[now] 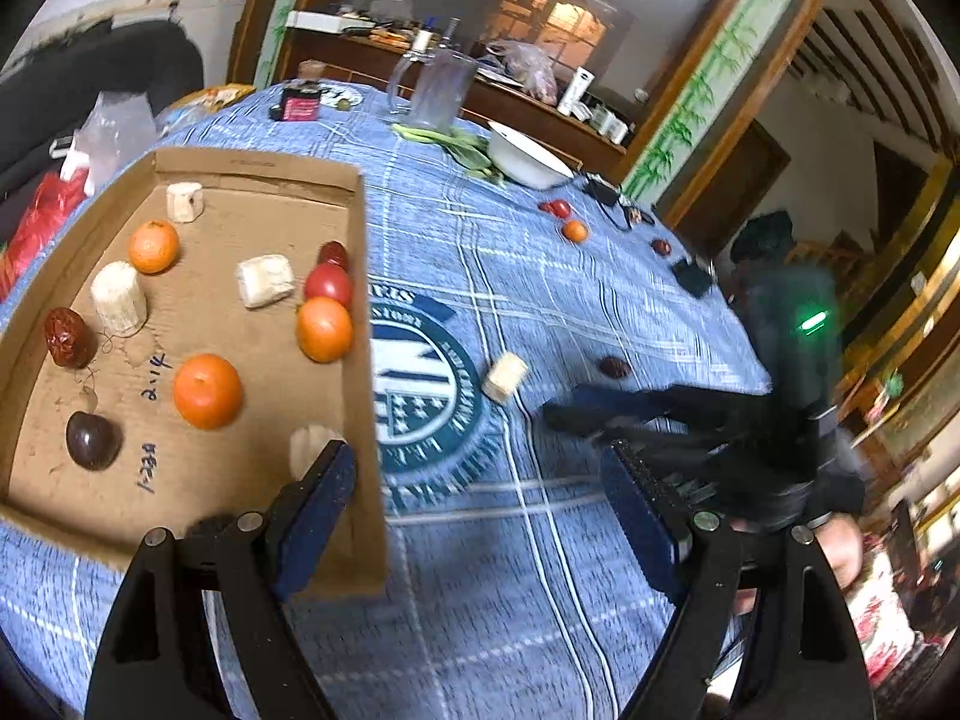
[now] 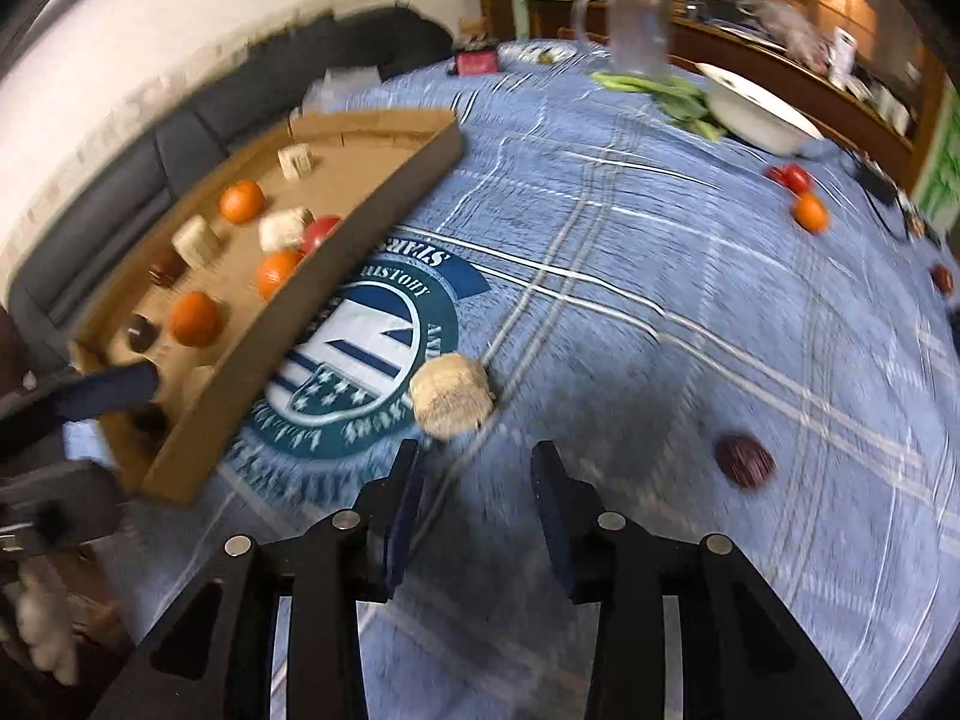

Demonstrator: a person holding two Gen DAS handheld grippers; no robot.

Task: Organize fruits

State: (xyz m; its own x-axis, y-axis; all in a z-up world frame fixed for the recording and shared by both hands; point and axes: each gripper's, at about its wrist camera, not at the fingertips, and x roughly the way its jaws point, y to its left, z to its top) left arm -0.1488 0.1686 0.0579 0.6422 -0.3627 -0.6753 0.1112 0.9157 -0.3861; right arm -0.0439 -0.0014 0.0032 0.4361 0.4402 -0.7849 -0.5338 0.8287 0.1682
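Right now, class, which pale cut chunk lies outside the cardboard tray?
The chunk on the blue cloth, beside the round emblem; the others sit inside the tray.

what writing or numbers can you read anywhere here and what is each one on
"2.14": handwritten on the floor of the cardboard tray, beside an orange.
A second handwritten mark lower on the tray floor: not legible.
Ring of letters on the round teal emblem printed on the blue tablecloth: too blurred and partly hidden to read.
Label on the small pink and black box at the far end: too small to read.

A glass pitcher (image 1: 441,87) and white bowl (image 1: 525,156) stand at the blue tablecloth's (image 1: 540,540) far edge — leafy greens (image 1: 456,144) between them.
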